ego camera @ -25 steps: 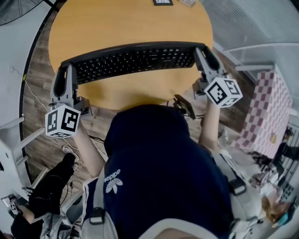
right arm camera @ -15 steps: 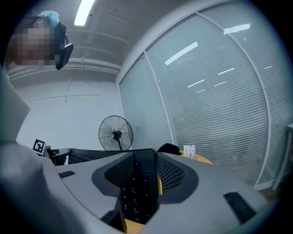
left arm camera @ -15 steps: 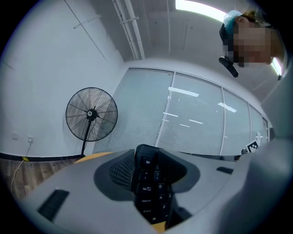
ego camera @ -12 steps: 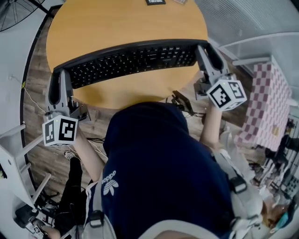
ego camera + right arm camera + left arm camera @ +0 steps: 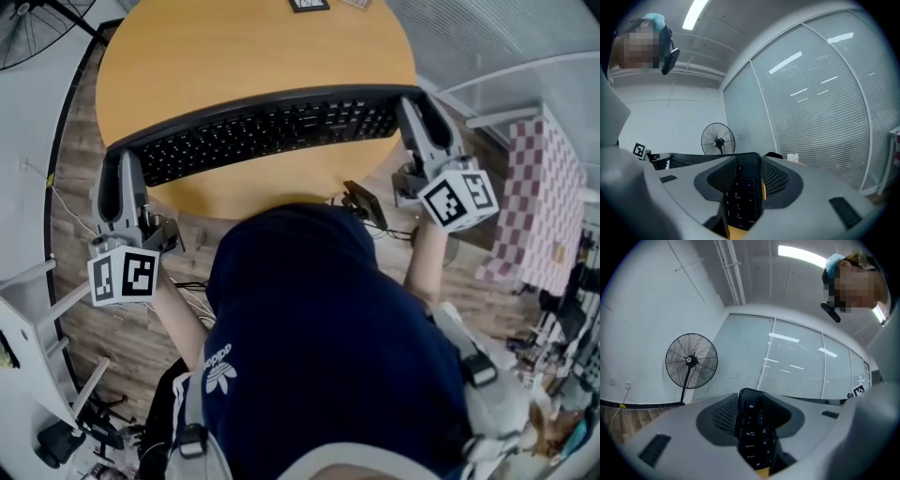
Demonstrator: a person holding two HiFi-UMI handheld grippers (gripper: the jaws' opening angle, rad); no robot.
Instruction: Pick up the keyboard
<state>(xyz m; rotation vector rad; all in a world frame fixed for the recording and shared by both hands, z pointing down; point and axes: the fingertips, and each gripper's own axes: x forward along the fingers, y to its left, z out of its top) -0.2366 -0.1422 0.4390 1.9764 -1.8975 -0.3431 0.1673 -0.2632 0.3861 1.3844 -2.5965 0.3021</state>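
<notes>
A long black keyboard (image 5: 262, 127) is held over the near part of a round wooden table (image 5: 234, 47) in the head view. My left gripper (image 5: 117, 173) is shut on its left end, and my right gripper (image 5: 412, 108) is shut on its right end. In the left gripper view the keyboard's end (image 5: 752, 432) stands edge-on between the two grey jaws, keys visible. The right gripper view shows the other end of the keyboard (image 5: 740, 194) clamped the same way between that gripper's ribbed pads (image 5: 773, 178).
A small dark item (image 5: 309, 5) lies at the table's far edge. A pink checked cloth (image 5: 534, 206) hangs at the right. A standing fan (image 5: 691, 364) and glass partition walls with blinds surround the room. Wood floor lies below the table.
The keyboard and both grippers have shifted only slightly in the head view, the left gripper dropping a little toward me. Both grips stay shut on the keyboard.
</notes>
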